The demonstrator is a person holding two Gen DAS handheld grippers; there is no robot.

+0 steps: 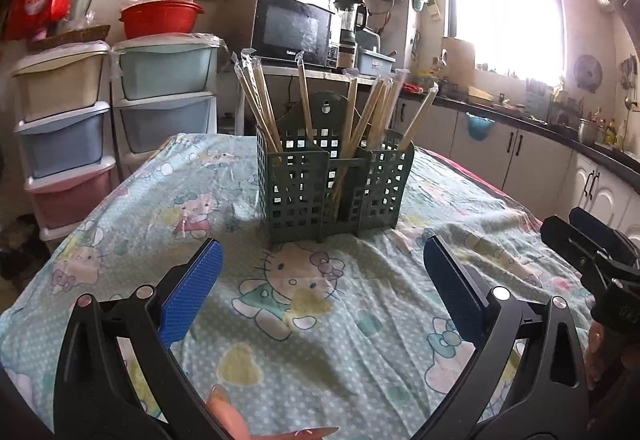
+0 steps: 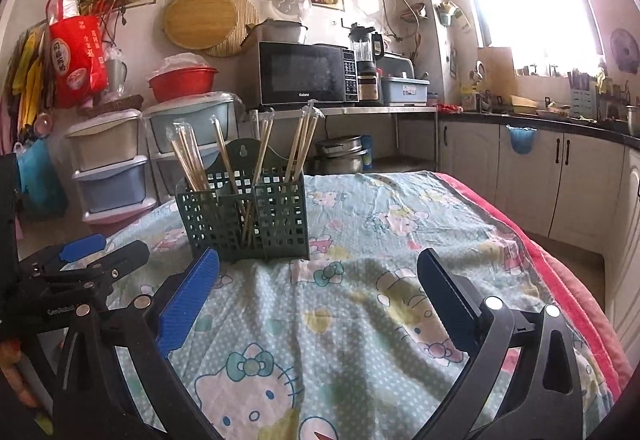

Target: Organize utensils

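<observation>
Patterned tablecloth point(image 1: 320, 320) on table, green holder point(image 1: 334, 192) upright; kitchen behind.

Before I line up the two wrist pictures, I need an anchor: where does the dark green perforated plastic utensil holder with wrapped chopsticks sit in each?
Left wrist view: the dark green perforated plastic utensil holder stands centre, mid-height, on the cartoon-cat tablecloth.
Right wrist view: the holder stands left of centre.
Shared landmark: the black microwave behind it.
</observation>
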